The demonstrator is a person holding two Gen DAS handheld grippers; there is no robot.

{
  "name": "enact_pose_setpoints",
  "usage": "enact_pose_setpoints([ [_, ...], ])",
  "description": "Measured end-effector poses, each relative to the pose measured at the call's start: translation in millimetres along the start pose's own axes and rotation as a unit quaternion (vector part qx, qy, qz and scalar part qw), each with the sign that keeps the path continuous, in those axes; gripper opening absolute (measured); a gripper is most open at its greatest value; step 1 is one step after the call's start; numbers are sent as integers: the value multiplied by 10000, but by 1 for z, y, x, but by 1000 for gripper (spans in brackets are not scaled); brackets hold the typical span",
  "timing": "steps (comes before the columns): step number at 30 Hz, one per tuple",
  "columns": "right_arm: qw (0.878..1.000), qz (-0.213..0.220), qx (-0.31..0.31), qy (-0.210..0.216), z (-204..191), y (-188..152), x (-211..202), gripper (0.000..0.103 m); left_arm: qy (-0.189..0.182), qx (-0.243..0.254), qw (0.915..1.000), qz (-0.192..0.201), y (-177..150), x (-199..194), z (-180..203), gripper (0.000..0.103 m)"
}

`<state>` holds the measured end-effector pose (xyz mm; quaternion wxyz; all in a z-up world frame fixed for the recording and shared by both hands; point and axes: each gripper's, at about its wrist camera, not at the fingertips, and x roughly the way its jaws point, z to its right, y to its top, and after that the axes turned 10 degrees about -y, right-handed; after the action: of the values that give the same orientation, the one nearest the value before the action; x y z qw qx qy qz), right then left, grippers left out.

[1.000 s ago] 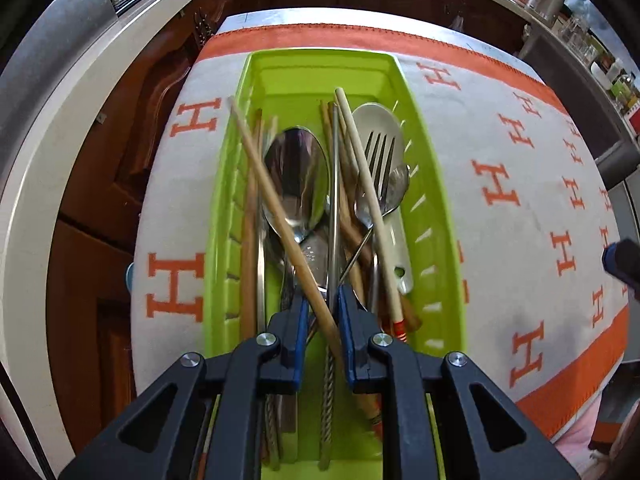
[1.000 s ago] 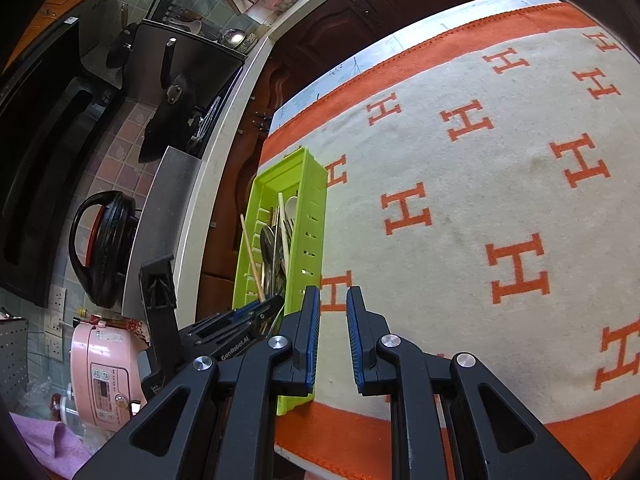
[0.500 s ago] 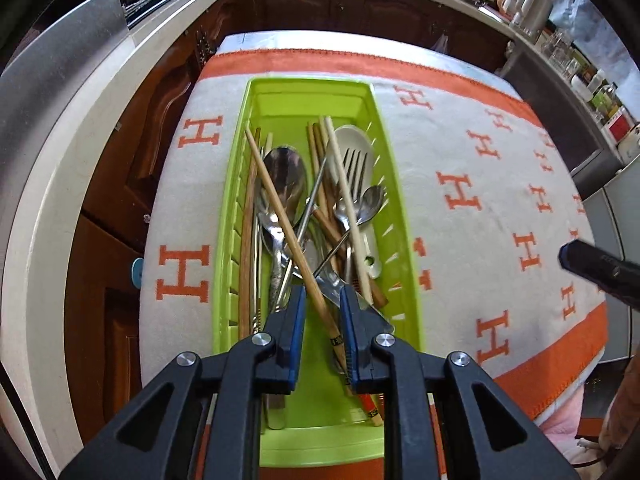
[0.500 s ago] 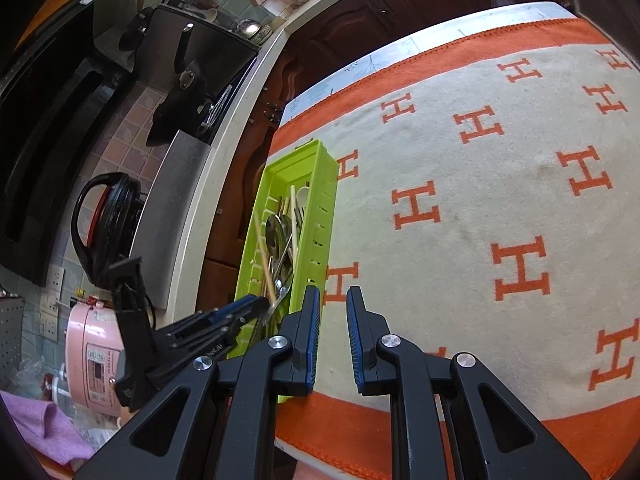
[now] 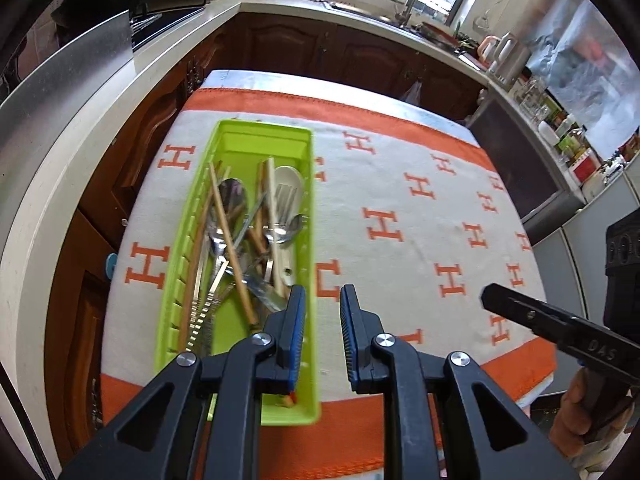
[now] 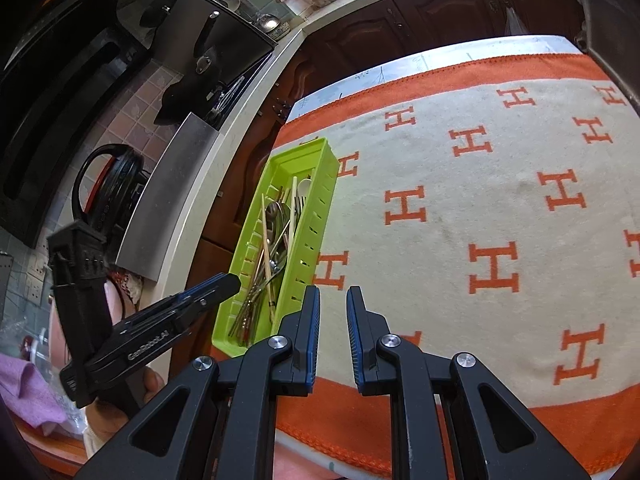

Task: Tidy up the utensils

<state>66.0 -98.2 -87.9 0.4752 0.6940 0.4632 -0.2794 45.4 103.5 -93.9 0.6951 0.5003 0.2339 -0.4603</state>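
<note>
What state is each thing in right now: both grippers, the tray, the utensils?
Left gripper: narrow gap, holding nothing.
Right gripper: narrow gap, holding nothing, over the cloth.
Tray: flat on the cloth, near its left edge.
Utensils: all in the tray, jumbled and crossing, unsorted.
Chopstick: lying diagonally across the spoons.
</note>
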Motion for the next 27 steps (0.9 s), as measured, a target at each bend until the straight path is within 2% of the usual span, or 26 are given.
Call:
enact_pose_setpoints([
  [2, 9998, 50, -139, -102, -1, -3, -9, 14, -65, 42, 10000, 50, -4, -4, 12, 16],
  [5, 9989, 136, -351, -296, -1, -7, -24, 14, -131, 109, 9997, 169, -11, -9, 31, 23],
  [8, 9969, 238, -543, -517, 0, -12, -44, 14, -279, 176, 9991, 281, -18, -14, 50, 38],
  [10, 9951, 329, -659, -656, 1, -16, -59, 14, -426, 221, 9983, 334, -21, -17, 61, 56],
  [15, 9927, 437, -727, -859, 6, -27, -94, 14, -182, 466, 9969, 606, -27, -29, 90, 79],
  [18, 9918, 516, -711, -928, 7, -35, -113, 15, -116, 474, 9956, 804, -31, -38, 102, 86],
  [21, 9899, 684, -709, -1022, 7, -43, -132, 25, -86, 402, 9952, 886, -31, -47, 109, 92],
  [24, 9873, 900, -701, -1103, 3, -46, -147, 28, 100, 378, 9949, 933, -30, -53, 115, 99],
  [27, 9865, 1094, -623, -1045, 4, -48, -163, 29, 288, 396, 9935, 1024, -31, -61, 121, 101],
])
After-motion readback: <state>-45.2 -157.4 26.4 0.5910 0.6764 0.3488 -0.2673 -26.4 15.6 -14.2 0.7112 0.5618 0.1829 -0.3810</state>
